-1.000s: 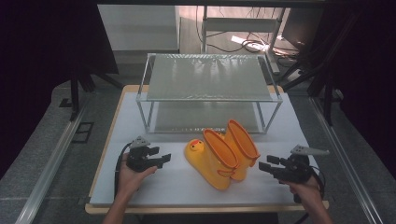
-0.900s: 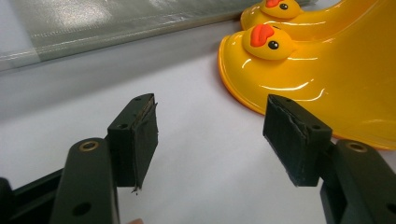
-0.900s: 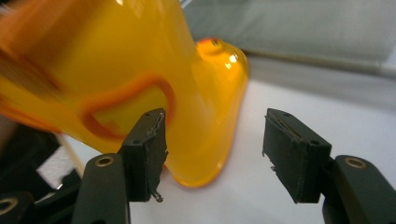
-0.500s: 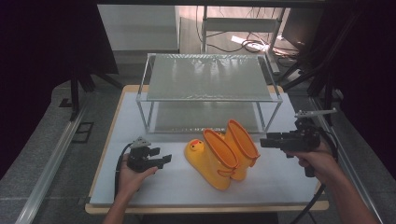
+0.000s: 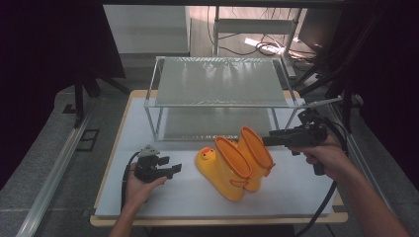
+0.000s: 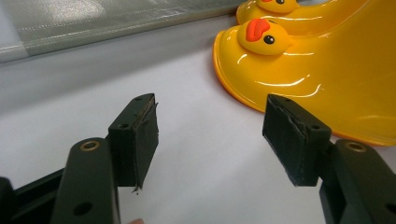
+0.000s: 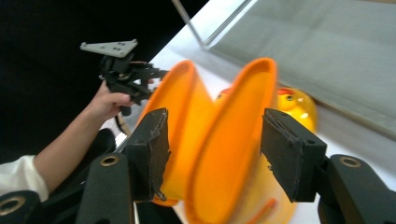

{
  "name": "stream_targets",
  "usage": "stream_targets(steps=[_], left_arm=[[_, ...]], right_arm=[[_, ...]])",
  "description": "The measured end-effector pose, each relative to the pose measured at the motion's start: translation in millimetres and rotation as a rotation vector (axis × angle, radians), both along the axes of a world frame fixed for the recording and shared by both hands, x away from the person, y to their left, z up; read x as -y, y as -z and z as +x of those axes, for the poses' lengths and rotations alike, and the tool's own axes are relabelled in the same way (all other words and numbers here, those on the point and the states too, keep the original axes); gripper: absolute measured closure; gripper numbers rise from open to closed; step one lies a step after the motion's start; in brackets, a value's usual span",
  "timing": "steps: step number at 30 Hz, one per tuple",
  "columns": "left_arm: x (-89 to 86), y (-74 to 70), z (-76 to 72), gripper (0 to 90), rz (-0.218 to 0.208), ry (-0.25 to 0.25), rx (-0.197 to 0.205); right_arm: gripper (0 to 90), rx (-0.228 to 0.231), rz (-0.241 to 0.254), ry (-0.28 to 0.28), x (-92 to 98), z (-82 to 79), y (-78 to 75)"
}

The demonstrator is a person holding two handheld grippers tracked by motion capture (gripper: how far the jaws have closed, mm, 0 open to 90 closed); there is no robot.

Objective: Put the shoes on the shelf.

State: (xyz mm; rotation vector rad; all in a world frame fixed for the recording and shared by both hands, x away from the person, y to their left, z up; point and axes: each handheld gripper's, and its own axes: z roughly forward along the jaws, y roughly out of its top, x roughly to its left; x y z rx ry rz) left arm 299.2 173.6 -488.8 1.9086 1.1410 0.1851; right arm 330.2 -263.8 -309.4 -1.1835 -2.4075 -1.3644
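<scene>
A pair of yellow duck boots lies tipped over at the lower centre of the high view, on the white table in front of the wire shelf, toes pointing to the lower left and orange-rimmed openings turned to the upper right. The right gripper is much the nearer tool: it hangs level at centre right, jaws wide and empty, just beside the rear boot's rim, which its own view shows between the two pads. The left gripper rests at lower left, also spread wide and holding nothing, with the duck-faced toe ahead and to its right.
</scene>
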Motion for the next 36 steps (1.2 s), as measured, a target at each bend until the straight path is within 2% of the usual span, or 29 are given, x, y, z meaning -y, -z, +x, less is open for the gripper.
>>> stream_targets(steps=[1, 2, 6, 9, 19, 27, 36], left_arm=[[-0.2, 0.1, -0.2, 36.0, 0.002, 0.001, 0.002], [-0.2, 0.1, -0.2, 36.0, 0.002, 0.001, 0.002], [1.2, 1.4, 0.0, 36.0, 0.006, 0.005, 0.000], [1.7, 1.7, -0.2, 36.0, 0.006, 0.008, 0.001], [0.5, 1.4, -0.4, 36.2, 0.003, 0.010, -0.001], [1.8, 2.1, -0.4, 36.2, 0.003, 0.018, -0.005], [-0.1, 2.7, -0.2, 36.3, -0.006, 0.015, -0.011]], right_arm=[[41.6, -0.010, -0.016, -0.014, -9.8, 0.1, -3.0], [41.6, -0.010, -0.016, -0.014, -9.8, 0.1, -3.0], [40.9, -0.041, -0.080, -0.044, -30.1, 2.4, -0.5], [40.0, -0.061, -0.107, -0.046, -38.1, 5.7, 2.9], [36.9, -0.090, -0.146, -0.045, -49.2, 8.7, 11.9], [32.6, -0.104, -0.209, -0.054, -65.2, 7.6, 17.8], [32.8, -0.118, -0.270, -0.050, -75.4, 9.4, 24.3]])
